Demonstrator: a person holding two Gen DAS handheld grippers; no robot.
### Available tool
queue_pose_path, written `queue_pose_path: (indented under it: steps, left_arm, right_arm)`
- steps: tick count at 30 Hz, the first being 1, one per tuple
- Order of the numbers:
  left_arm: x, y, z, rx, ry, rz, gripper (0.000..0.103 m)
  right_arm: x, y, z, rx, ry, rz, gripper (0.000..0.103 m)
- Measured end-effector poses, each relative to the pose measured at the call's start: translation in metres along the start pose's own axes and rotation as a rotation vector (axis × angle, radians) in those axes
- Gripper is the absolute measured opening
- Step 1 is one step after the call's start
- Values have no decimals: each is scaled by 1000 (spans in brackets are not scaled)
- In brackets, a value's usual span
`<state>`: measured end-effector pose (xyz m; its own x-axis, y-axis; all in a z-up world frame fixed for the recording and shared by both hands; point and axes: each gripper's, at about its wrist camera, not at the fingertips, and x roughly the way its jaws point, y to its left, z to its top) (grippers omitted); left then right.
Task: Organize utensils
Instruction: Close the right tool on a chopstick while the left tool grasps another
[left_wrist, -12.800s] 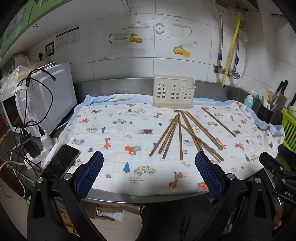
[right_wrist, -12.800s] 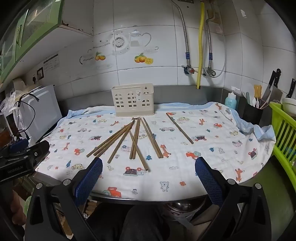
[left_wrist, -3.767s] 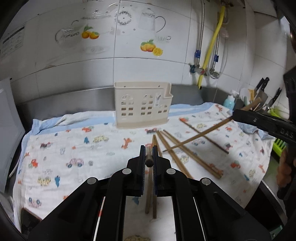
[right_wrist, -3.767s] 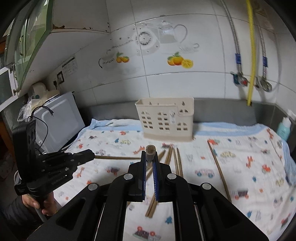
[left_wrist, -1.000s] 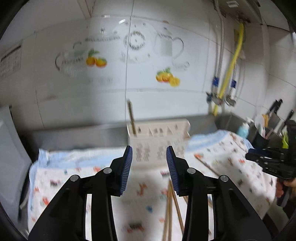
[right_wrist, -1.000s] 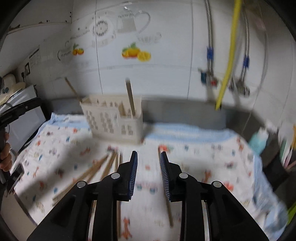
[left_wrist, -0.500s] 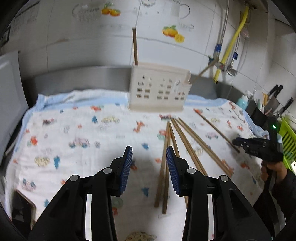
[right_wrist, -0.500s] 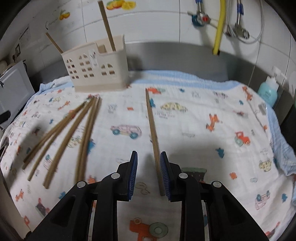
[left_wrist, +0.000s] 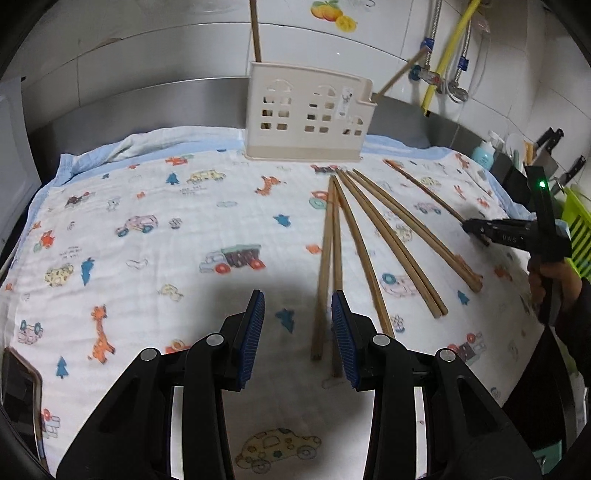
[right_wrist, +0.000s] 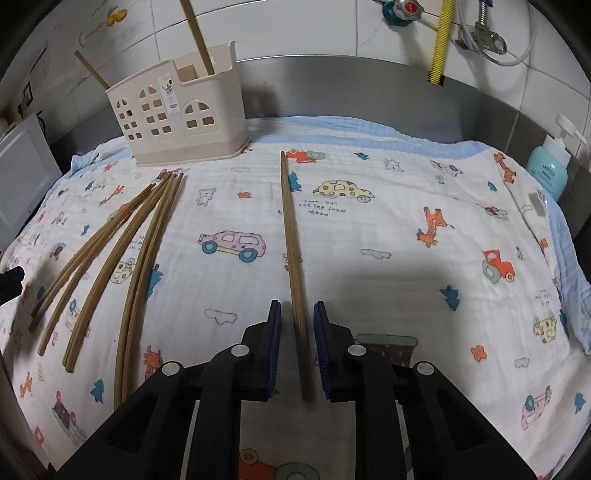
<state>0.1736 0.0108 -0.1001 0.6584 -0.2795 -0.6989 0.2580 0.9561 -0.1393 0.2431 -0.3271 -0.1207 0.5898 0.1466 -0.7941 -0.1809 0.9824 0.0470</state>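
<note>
right hand-held gripper (right_wrist: 295, 350) closing around lone chopstick (right_wrist: 291, 251) at 6 o'clock, not yet gripped, bound for holder (right_wrist: 181, 110) at 11. left hand-held gripper (left_wrist: 297, 332) partly open, empty, straddling chopstick (left_wrist: 320, 288).

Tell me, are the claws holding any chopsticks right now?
Not yet. The right claw is closing around the near end of a lone chopstick, pads not pressing. The left claw is open over a chopstick pair.
</note>
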Motion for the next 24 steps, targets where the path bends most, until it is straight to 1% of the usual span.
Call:
queue_pose_path:
  steps: [1, 2, 4, 7, 8, 11, 13, 20, 22, 24]
  left_arm:
    - [1, -2, -2, 11, 3, -2, 38]
    - [3, -5, -3, 24, 8, 0, 38]
    - [6, -9, -4, 42, 16, 5, 38]
    - [11, -15, -5, 76, 24, 31, 37]
    - [13, -15, -5, 74, 29, 31, 31]
    - [22, -10, -4, 56, 57, 34, 22]
    - [25, -9, -4, 49, 66, 21, 19]
    - [26, -16, -6, 66, 64, 1, 19]
    - [30, -16, -7, 72, 77, 12, 19]
    - [33, -14, -8, 68, 76, 15, 17]
  right_arm:
    - [0, 0, 0, -5, -1, -13, 10]
    - [0, 0, 0, -6, 0, -16, 8]
    - [0, -1, 0, -1, 0, -14, 8]
    - [-2, 0, -1, 0, 1, -14, 7]
    - [-3, 0, -1, 2, 2, -12, 7]
    - [-6, 2, -4, 4, 2, -3, 7]
    - [-9, 3, -6, 6, 4, -1, 7]
    - [-16, 6, -13, 32, -5, 12, 7]
    - [-16, 6, -15, 39, -4, 15, 7]
    - [-17, 7, -17, 43, -5, 16, 7]
